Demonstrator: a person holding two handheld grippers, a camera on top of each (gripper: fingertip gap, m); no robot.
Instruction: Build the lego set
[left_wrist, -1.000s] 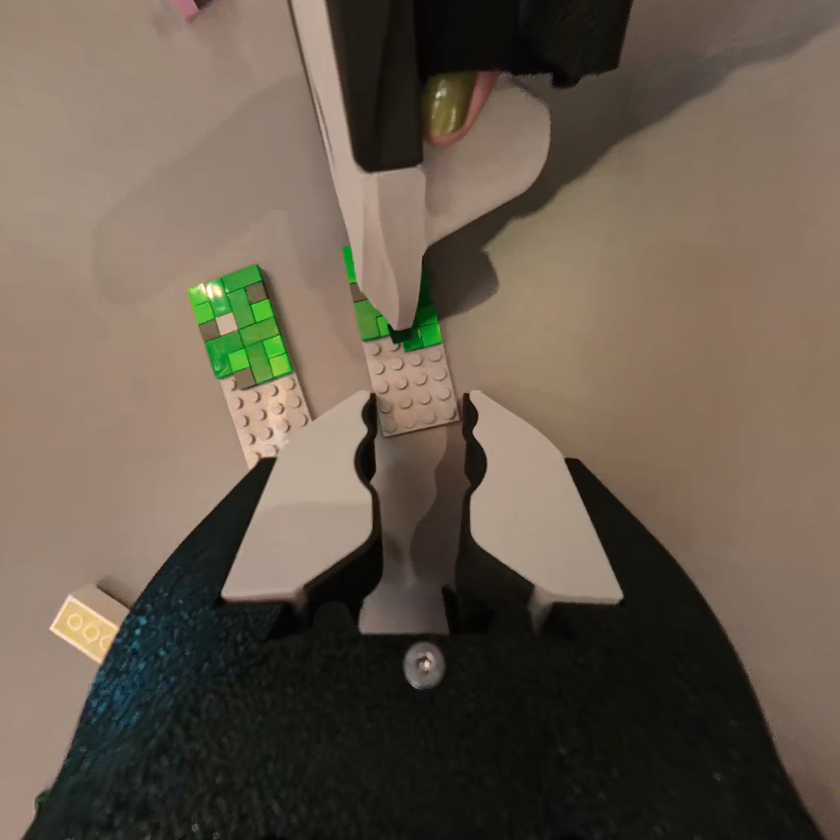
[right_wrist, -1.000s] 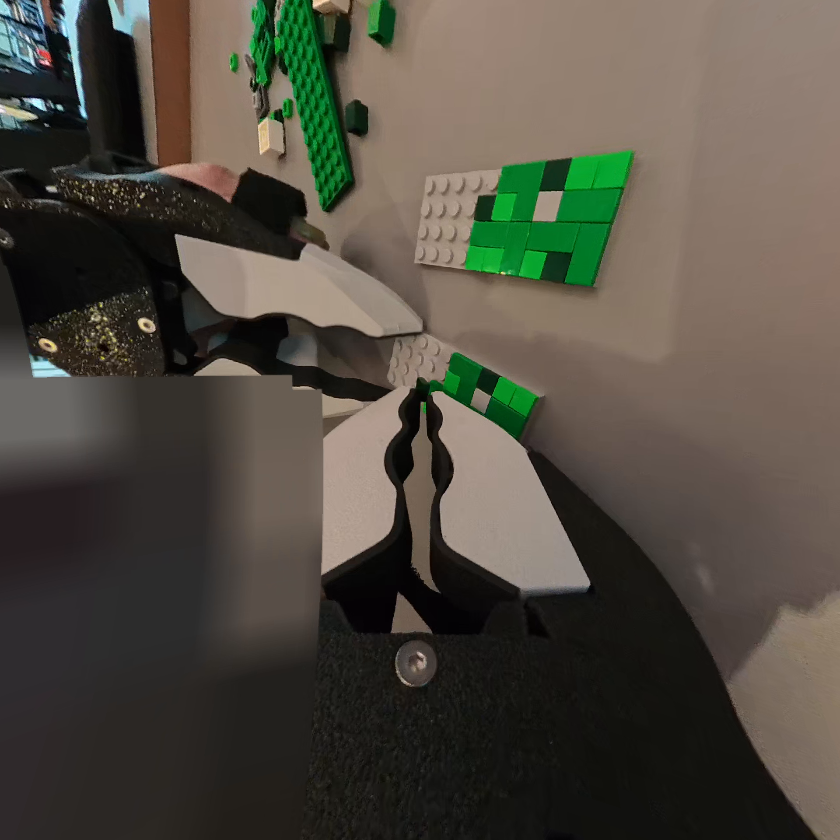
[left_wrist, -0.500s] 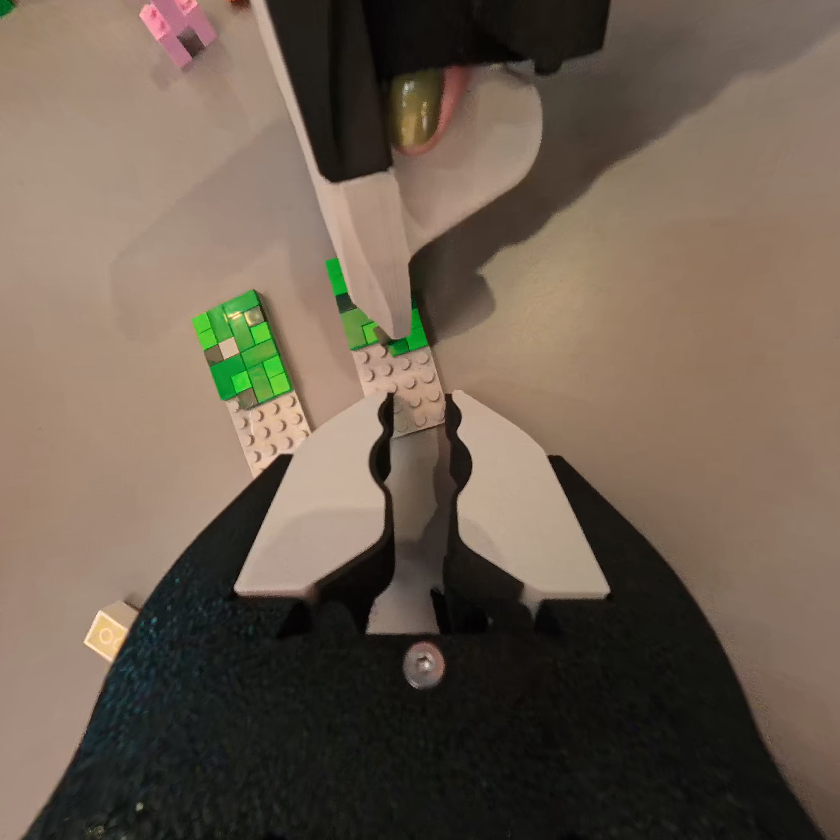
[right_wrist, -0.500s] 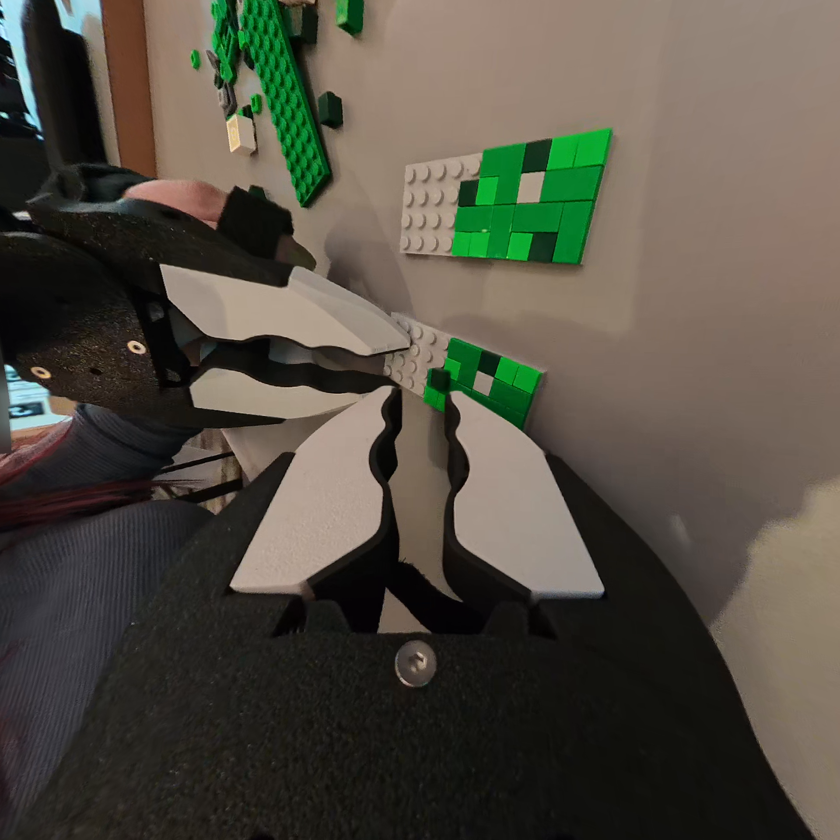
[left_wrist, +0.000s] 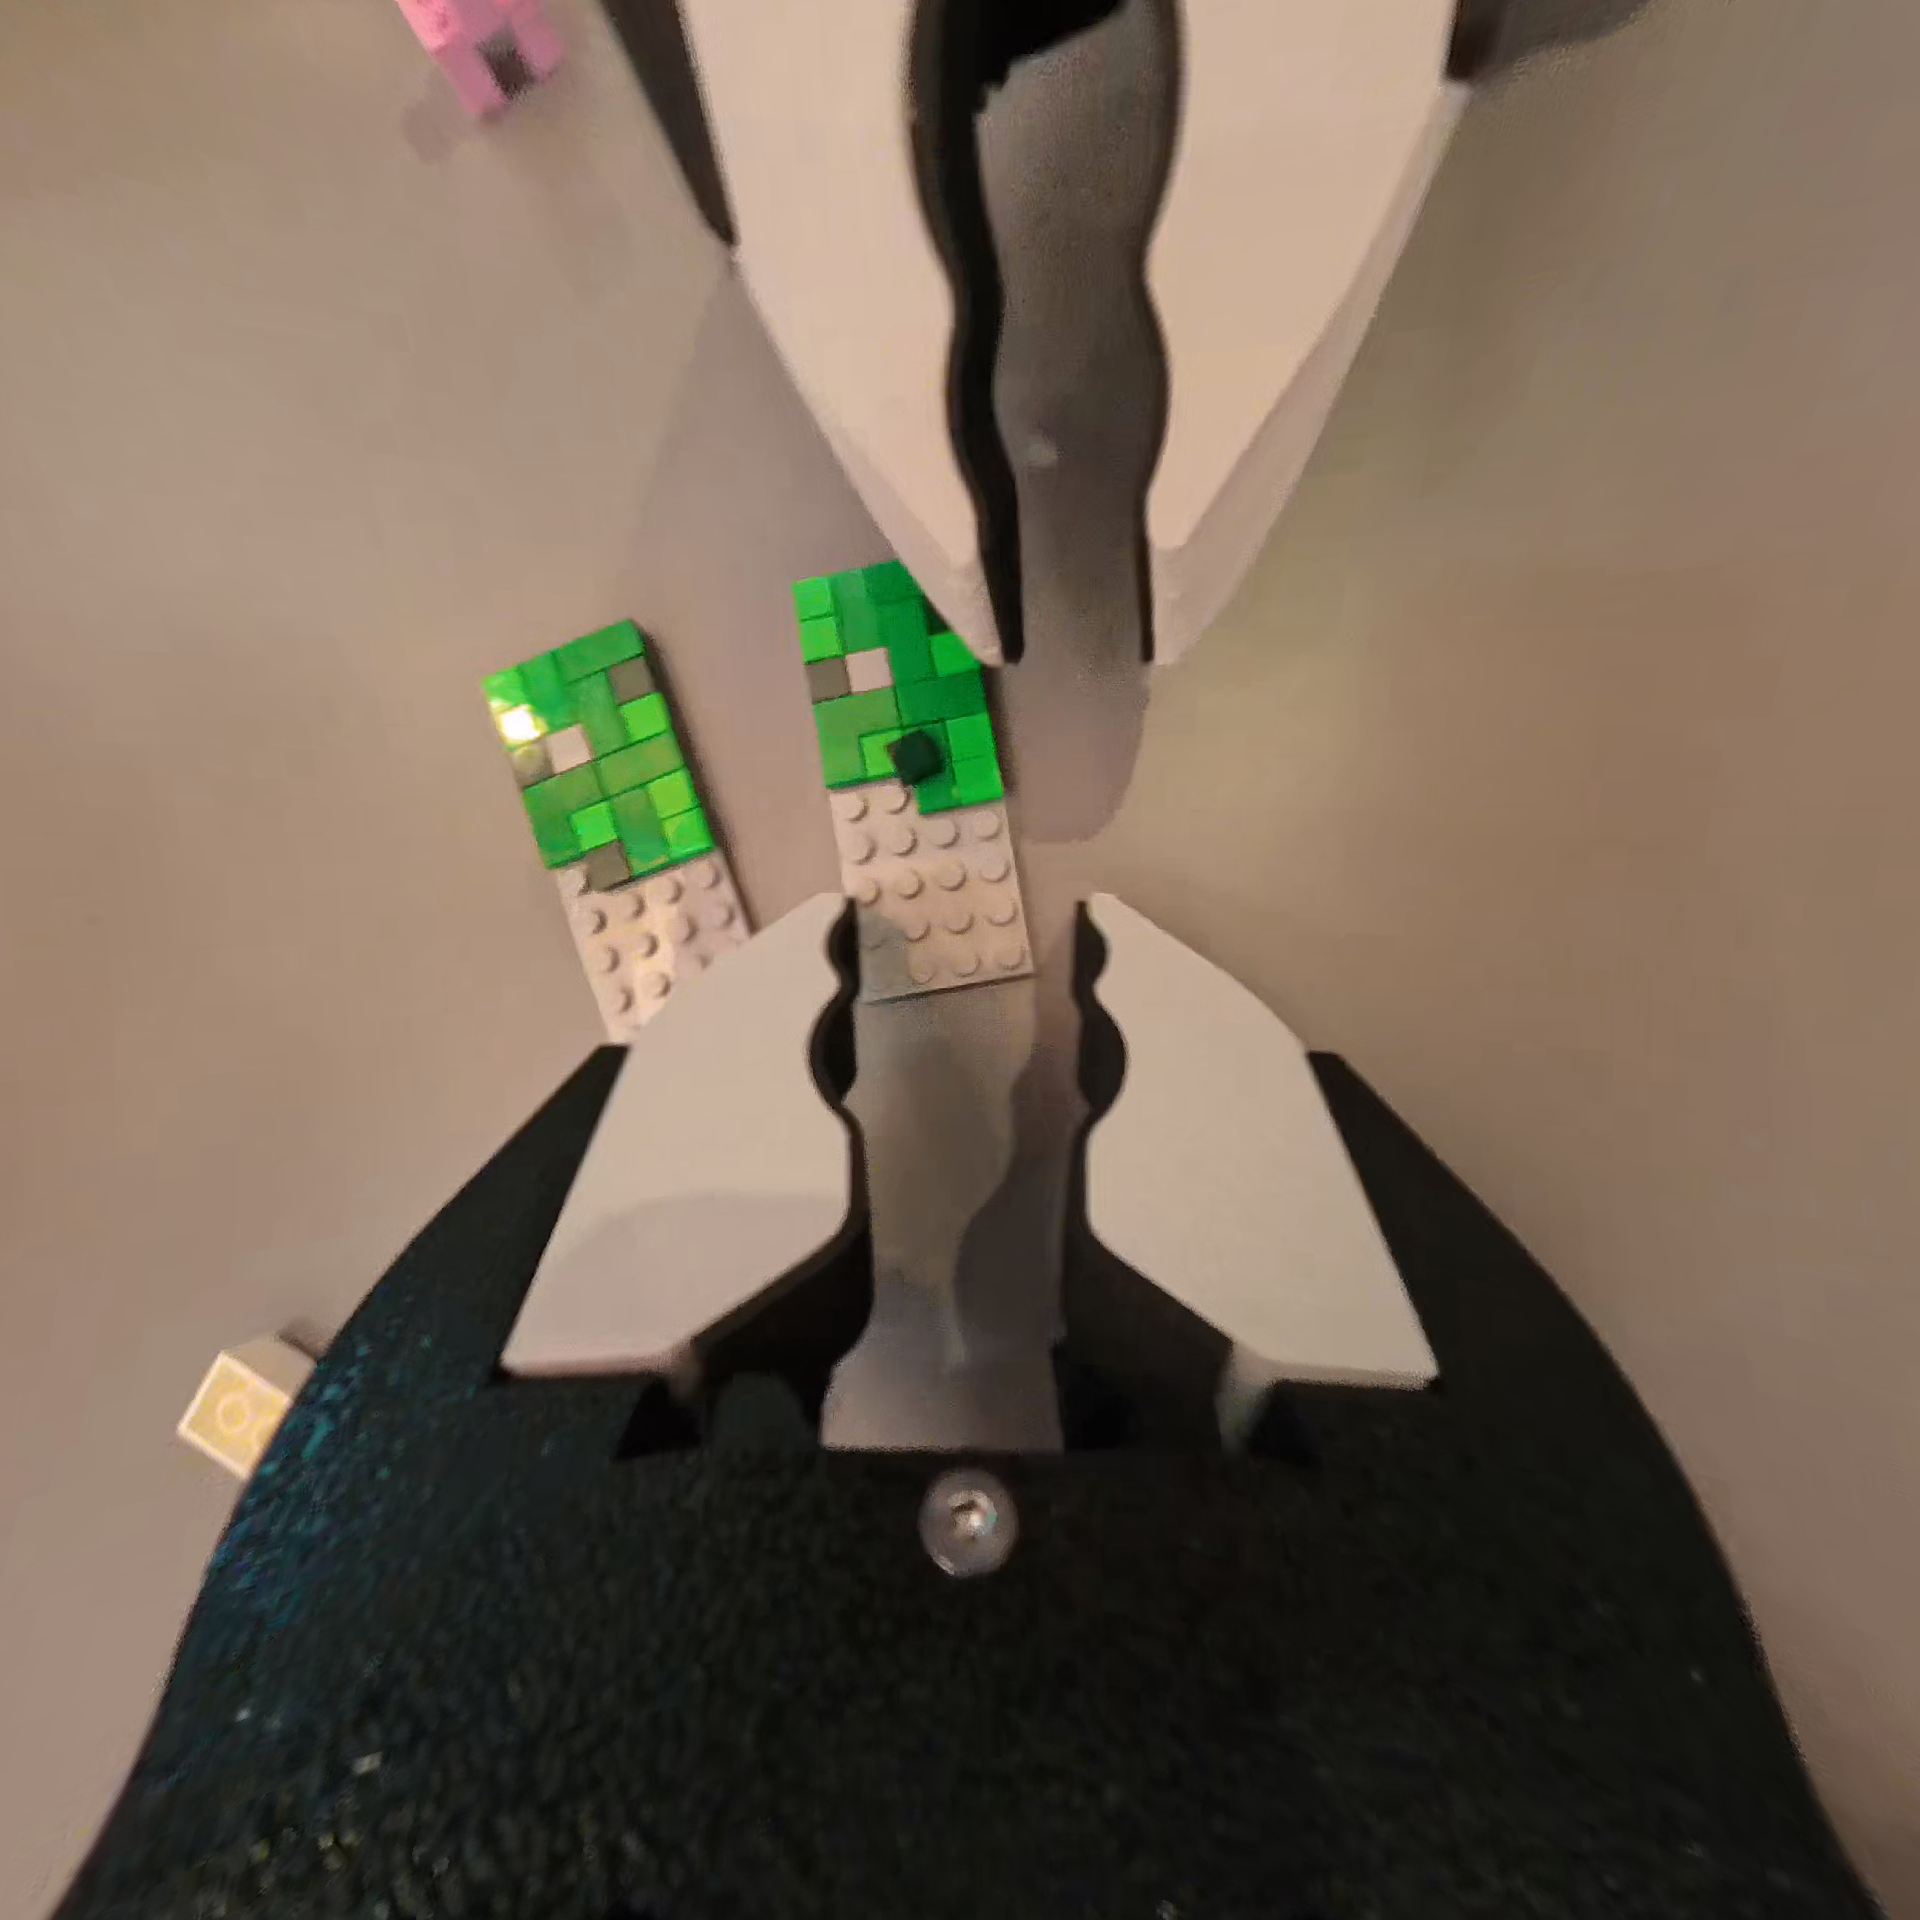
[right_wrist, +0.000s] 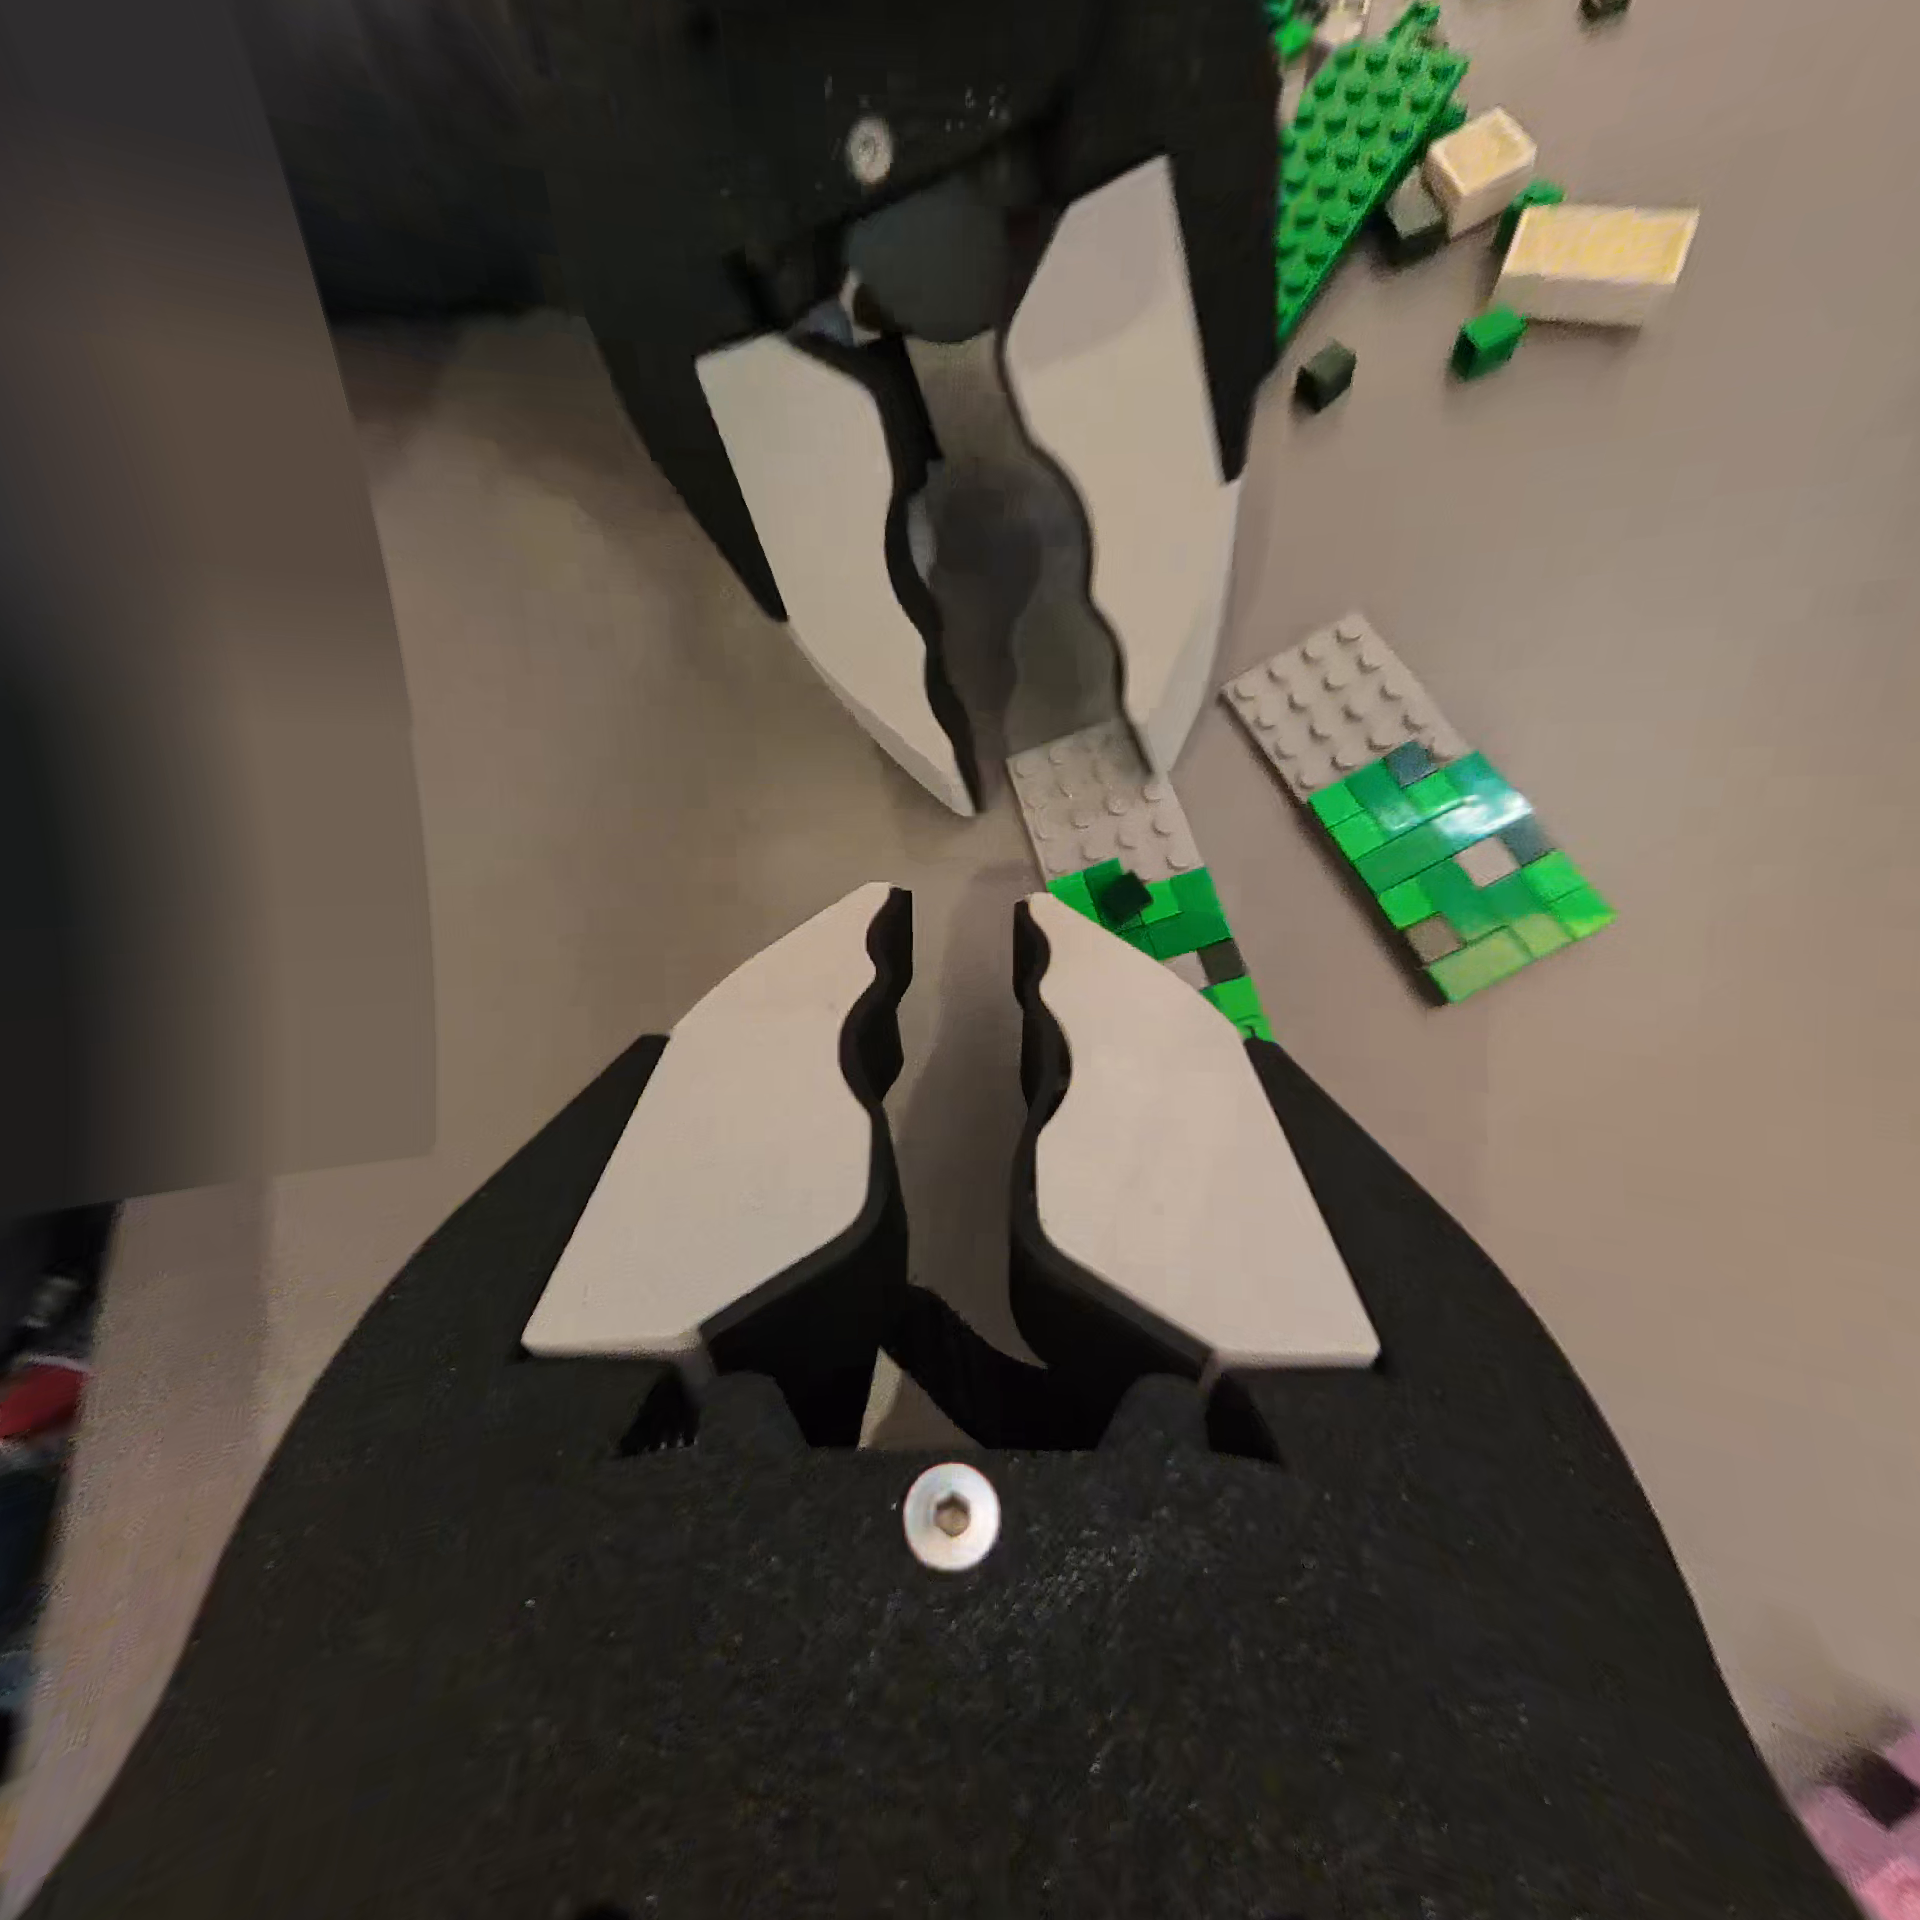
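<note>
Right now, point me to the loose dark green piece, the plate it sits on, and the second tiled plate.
dark green piece (left_wrist: 914, 755): left wrist view, its top face.
near grey plate (left_wrist: 940, 906): left wrist view, its bare studded end.
second tiled plate (left_wrist: 603, 750): left wrist view, its green tiled half.

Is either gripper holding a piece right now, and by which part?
Nothing held: left gripper and right gripper are open; the dark green piece sits on the plate.
</note>
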